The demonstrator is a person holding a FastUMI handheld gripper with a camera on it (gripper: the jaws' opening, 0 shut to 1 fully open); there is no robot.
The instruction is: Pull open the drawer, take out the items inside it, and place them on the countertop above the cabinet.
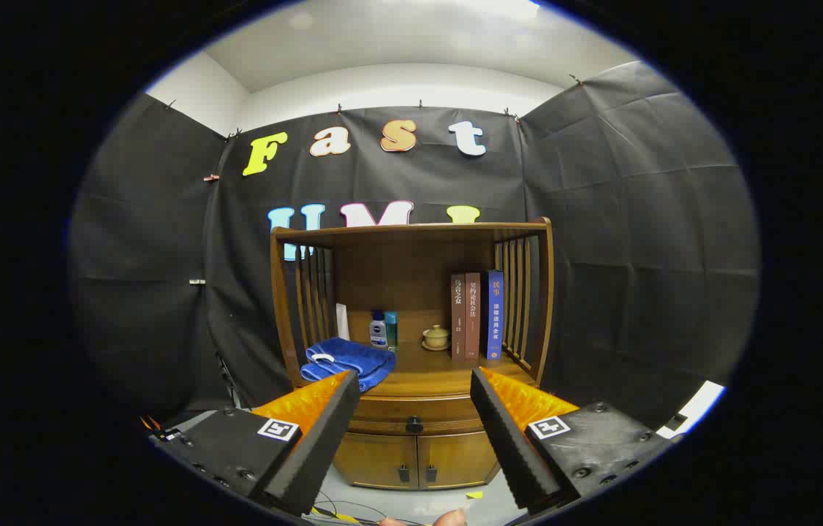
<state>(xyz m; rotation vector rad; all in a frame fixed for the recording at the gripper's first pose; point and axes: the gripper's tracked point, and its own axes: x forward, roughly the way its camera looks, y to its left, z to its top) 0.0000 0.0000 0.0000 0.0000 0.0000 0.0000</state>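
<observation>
Gripper (414,380) fingers spread wide, holding nothing, facing a glossy wooden cabinet (411,307); round dark knob (414,423) on the closed drawer (411,418), plush folded towel (349,361) on the countertop (441,376).

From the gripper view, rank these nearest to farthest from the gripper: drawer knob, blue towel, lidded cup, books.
The gripper is open, its fingers apart and short of the cabinet.
1. Drawer knob: dead ahead between the fingers, on the closed drawer front.
2. Blue towel: left front of the countertop.
3. Lidded cup and books: both far back, cup centre, books right; too close to call.
</observation>
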